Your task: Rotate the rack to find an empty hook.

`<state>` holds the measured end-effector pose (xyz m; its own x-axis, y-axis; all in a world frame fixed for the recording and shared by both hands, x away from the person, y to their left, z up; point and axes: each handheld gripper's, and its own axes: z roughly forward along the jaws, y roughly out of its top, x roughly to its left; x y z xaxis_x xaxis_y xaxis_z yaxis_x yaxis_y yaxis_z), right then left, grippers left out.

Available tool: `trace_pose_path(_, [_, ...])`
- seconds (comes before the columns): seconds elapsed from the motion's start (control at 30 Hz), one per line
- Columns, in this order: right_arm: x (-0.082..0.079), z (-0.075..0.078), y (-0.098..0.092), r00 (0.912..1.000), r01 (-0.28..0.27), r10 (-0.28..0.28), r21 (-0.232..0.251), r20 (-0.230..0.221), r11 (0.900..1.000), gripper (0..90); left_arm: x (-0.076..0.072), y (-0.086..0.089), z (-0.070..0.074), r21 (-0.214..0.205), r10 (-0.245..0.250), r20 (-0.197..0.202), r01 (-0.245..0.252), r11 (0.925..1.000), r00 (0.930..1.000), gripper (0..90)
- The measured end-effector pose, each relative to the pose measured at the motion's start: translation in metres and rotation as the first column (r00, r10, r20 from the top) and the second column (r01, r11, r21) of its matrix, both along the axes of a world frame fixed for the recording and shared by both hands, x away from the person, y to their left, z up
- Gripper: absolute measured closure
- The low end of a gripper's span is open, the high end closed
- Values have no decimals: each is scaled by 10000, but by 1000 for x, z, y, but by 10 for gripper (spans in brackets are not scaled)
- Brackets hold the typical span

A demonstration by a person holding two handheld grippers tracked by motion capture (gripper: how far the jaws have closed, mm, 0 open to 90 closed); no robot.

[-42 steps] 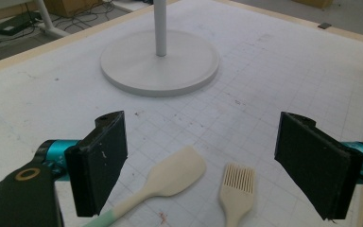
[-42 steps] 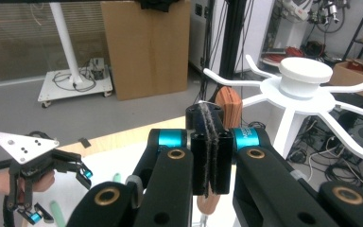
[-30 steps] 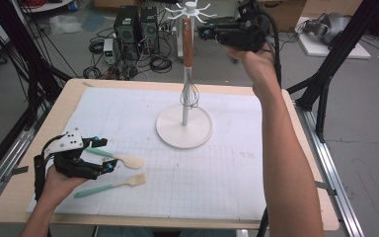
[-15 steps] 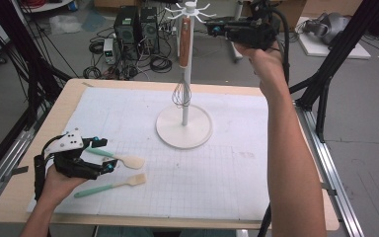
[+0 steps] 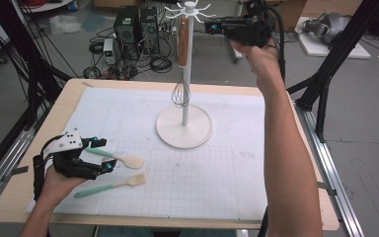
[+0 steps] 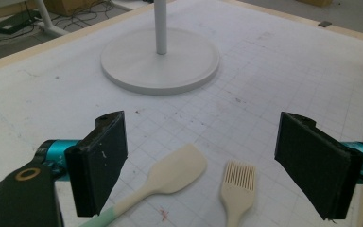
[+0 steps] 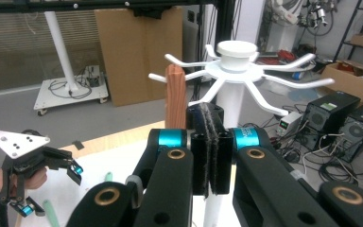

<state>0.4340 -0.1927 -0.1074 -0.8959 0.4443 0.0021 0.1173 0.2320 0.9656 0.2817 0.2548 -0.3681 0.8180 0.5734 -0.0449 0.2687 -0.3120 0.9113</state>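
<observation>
A white utensil stand (image 5: 186, 74) rises from a round base (image 5: 197, 136) at the table's middle. A whisk with a wooden handle (image 5: 182, 42) hangs from one of its top hooks, wire end (image 5: 180, 94) low beside the pole. My right gripper (image 5: 208, 25) is held high, just right of the hooks, jaws shut with nothing in them (image 7: 211, 142). In the right gripper view the handle (image 7: 175, 97) stands just past the jaws. My left gripper (image 5: 103, 154) rests at the front left, open (image 6: 203, 161). A cream spatula (image 6: 170, 177) and a cream brush (image 6: 238, 182) lie between its jaws, untouched.
A white gridded mat (image 5: 237, 168) covers the wooden table (image 5: 325, 217). Both utensils have mint green handles (image 5: 91, 190) pointing left. Computer towers (image 5: 135, 24), cables and black frame legs (image 5: 325, 84) stand on the floor behind and beside the table.
The hanging whisk has swung a little to the left on its hook. My right hand has shifted slightly upward by the hooks. The left gripper has kept still.
</observation>
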Motion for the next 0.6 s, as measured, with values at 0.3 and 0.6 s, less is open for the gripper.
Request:
trace_pose_path(0.3, [-4, 1, 13, 9998, -181, 182, -131, 78, 9997, 895, -1, -1, 1, 31, -36, 23, 36, 10000, 10000, 181])
trace_pose_path(0.6, [-8, 2, 25, 9997, -183, 187, -239, 181, 9995, 895, -1, 0, 1, 24, -39, 17, 39, 10000, 10000, 181])
